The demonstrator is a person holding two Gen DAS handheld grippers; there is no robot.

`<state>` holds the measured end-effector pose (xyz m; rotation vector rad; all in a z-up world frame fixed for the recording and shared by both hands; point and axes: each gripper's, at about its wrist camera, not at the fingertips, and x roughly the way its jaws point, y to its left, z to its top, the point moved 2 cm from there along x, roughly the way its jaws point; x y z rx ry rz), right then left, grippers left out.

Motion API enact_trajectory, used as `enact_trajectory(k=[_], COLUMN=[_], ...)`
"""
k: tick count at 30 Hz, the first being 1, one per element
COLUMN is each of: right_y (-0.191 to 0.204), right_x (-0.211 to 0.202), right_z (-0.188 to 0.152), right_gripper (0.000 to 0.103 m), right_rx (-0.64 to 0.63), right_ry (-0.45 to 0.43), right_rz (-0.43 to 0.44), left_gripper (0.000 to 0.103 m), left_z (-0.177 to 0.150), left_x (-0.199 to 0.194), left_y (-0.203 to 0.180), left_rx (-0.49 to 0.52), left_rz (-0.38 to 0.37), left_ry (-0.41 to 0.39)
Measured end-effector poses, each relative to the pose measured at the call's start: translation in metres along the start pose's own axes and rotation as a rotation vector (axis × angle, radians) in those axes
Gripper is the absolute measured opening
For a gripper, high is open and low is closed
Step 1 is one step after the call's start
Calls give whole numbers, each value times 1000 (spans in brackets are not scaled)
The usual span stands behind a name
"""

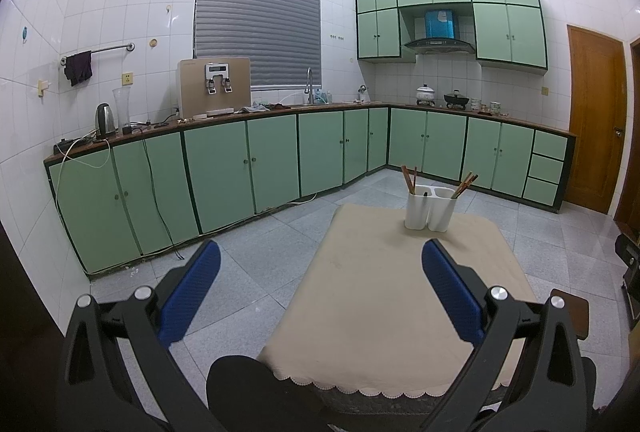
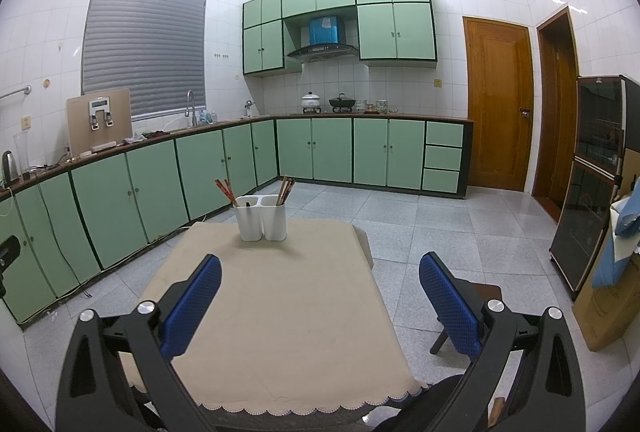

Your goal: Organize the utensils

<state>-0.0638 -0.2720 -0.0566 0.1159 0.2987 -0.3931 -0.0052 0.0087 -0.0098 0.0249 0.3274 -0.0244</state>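
Note:
A white two-compartment utensil holder point(image 1: 430, 208) stands at the far end of a small table with a beige cloth point(image 1: 380, 304). Brown chopsticks point(image 1: 409, 179) lean in its left cup and more chopsticks point(image 1: 466, 184) in its right cup. The holder also shows in the right wrist view point(image 2: 261, 217) with chopsticks point(image 2: 226, 191) in both cups. My left gripper point(image 1: 320, 252) is open and empty, well short of the holder. My right gripper point(image 2: 320, 264) is open and empty above the cloth point(image 2: 280, 312), also well short of the holder.
Green floor cabinets point(image 1: 240, 164) run along the far walls under a worktop with a kettle point(image 1: 105, 118) and a water dispenser point(image 1: 214, 86). A wooden door point(image 2: 498, 104) is at the right. A dark cabinet point(image 2: 592, 184) and a cardboard box point(image 2: 604, 296) stand at far right.

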Motion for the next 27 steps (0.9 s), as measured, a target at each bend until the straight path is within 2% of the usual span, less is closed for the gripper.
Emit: enact_trajectory(k=[27], right_y=[2], right_x=[1], right_z=[0], right_gripper=[97], right_rx=[6], right_ry=[-1], right_rz=[-1], left_gripper=[98], left_z=[6], left_x=[1], left_y=[-1], left_rx=[-6], left_rz=[-15], left_ry=[2])
